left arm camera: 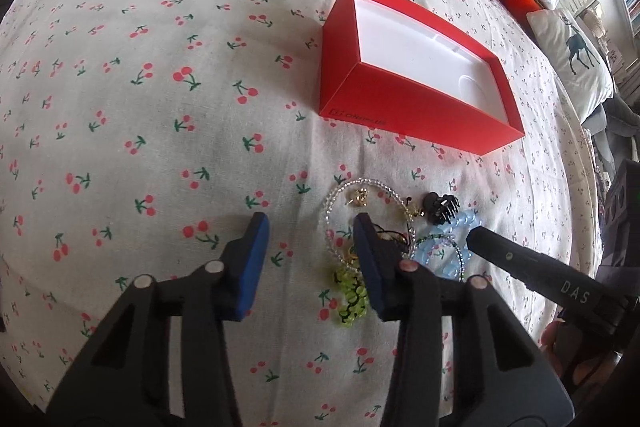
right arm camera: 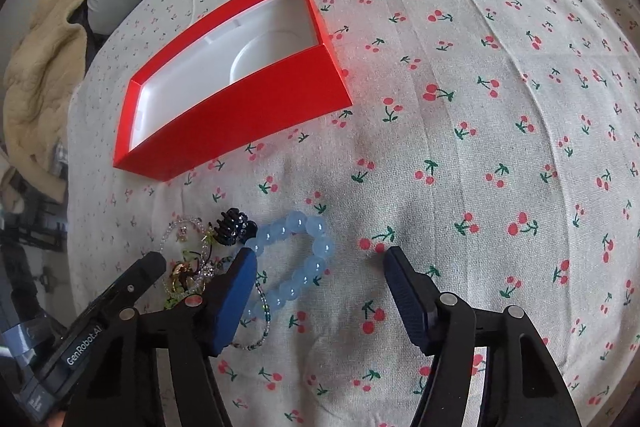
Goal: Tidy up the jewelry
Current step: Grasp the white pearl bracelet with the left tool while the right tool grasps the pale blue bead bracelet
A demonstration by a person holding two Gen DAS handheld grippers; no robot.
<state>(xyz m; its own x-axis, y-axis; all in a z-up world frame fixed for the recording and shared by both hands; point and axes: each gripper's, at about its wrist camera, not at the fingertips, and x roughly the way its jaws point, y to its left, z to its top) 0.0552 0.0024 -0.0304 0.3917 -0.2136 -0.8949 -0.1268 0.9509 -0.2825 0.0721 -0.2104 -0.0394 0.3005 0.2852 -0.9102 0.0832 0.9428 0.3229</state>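
One red box (right arm camera: 248,115); one blue bead bracelet (right arm camera: 304,267); one black hair claw (right arm camera: 234,227); one clear bead bracelet (left arm camera: 344,195).

Jewelry pile (left arm camera: 384,239) partly behind gripper

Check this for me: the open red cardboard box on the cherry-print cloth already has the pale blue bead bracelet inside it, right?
Not inside. The red cardboard box is empty; the pale blue bead bracelet lies on the cherry-print cloth, as the right wrist view shows.
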